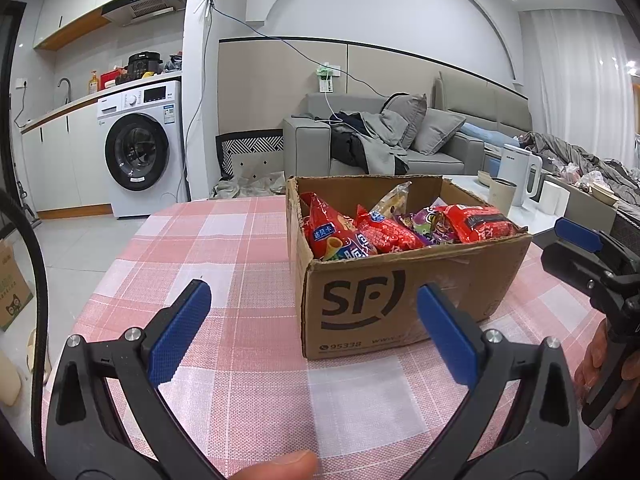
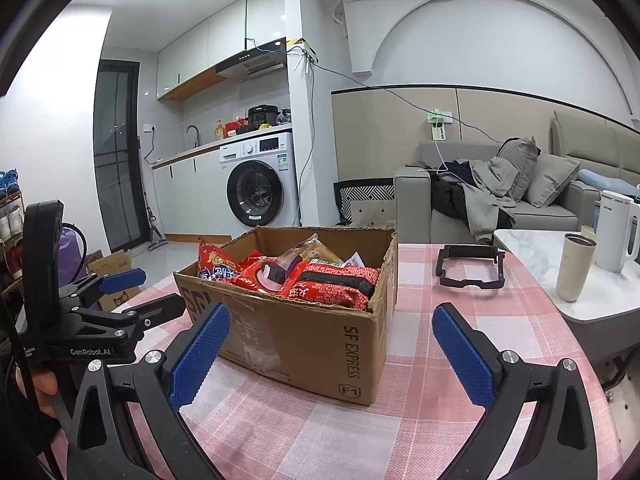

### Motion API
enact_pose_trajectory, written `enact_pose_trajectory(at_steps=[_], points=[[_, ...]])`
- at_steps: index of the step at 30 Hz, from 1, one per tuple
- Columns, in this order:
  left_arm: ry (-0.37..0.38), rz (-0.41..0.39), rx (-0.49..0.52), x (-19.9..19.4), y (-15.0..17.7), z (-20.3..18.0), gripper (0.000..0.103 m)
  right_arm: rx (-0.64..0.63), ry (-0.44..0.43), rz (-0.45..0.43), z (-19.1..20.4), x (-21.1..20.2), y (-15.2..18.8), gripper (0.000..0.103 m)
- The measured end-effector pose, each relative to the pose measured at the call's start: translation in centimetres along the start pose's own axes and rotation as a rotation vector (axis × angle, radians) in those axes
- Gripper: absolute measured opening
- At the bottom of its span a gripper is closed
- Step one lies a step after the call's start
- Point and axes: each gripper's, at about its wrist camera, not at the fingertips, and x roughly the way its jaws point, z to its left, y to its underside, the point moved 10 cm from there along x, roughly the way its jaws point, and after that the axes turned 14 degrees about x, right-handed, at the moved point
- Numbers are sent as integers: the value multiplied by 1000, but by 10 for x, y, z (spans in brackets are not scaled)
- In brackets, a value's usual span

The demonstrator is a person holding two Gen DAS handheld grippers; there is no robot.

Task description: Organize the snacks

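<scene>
Blue ribbed pads line the black two-finger left gripper [image 1: 314, 332], whose jaws stand spread wide with nothing between them, low over the pink-and-white checked tablecloth [image 1: 224, 264]. The black right gripper with matching blue pads [image 2: 330, 350] is spread just as wide and equally empty, a hand [image 1: 600, 364] on its handle at the table's right side.

Just beyond both sets of fingers sits the open brown corrugated cardboard box printed with a black SF logo [image 1: 360, 308], flaps up, resting flat on the cloth. It is packed close to the rim with crinkly snack packets — a red bag with a blue label and a cone picture [image 1: 332, 236] stands at the near left corner, a red noodle-style packet with a black band [image 2: 340, 282] lies on top at the right, a purple wrapper [image 1: 426, 222] is wedged between, and a clear bag of pale pastry [image 1: 394, 198] leans against the back wall.

No packet shows loose on the cloth. That fits two readings: the snacks have been gathered into the box and little is left, or they wait there to be sorted out of it — one moment does not settle which.

Farther back on the cloth lies an empty black plastic frame-like holder [image 2: 470, 268], and a beige tumbler with a steel rim [image 2: 576, 266] stands on the adjoining white marble-look table.
</scene>
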Motion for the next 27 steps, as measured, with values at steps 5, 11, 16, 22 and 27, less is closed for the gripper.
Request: enact_pose_trajectory(at_steps=[5,11,16,22,27], points=[[1,-1,0,0,0,0,103,9,-1,0,0,0,0,103],[3,-3,0,0,0,-1,103,11,-4,-1,0,0,-1,103],[2,-3,-1,1,0,-1,103,0,-5,-2,2,-2,0,103],[5,-3,-1,-1,1,-2,103,0,-7,-1,3,-4,1,103],[12,-10,2,1,1,-6,103,-2,-8,-1,3,-4,2,103]])
